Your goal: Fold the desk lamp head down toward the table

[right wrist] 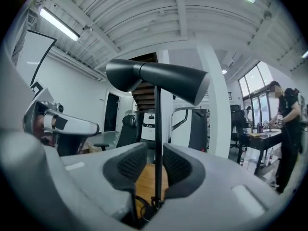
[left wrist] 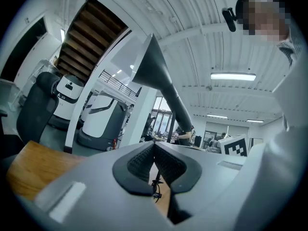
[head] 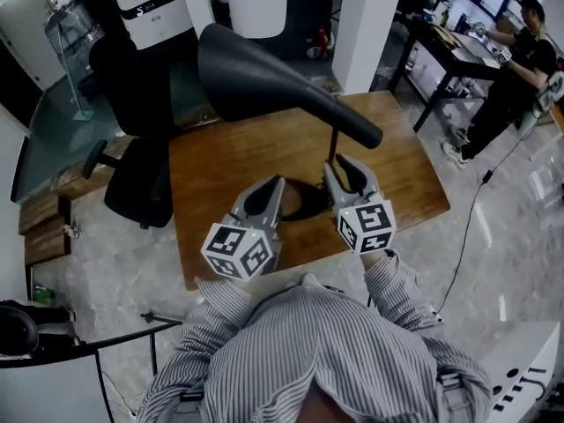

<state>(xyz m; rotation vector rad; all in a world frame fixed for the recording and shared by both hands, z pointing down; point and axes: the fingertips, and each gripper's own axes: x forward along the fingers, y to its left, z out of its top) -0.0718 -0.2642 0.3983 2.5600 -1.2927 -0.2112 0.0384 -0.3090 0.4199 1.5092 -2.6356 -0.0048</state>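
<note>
A black desk lamp stands on the wooden table (head: 220, 161). Its large cone head (head: 264, 82) is raised high and reaches out to the left over the table. A thin stem (head: 333, 148) runs down to the base (head: 304, 203). My left gripper (head: 278, 181) is shut and empty, left of the base; its pads meet in the left gripper view (left wrist: 154, 146), below the lamp head (left wrist: 159, 76). My right gripper (head: 345, 161) is at the stem. Its jaws stand slightly apart (right wrist: 155, 150), and the stem (right wrist: 157, 124) shows in the gap, untouched by either pad.
A black office chair (head: 132, 148) stands left of the table. White machines (head: 150, 7) and a white pillar (head: 370, 25) are behind it. A person works at a desk (head: 449, 42) at the far right. A dark cable loops round the lamp base.
</note>
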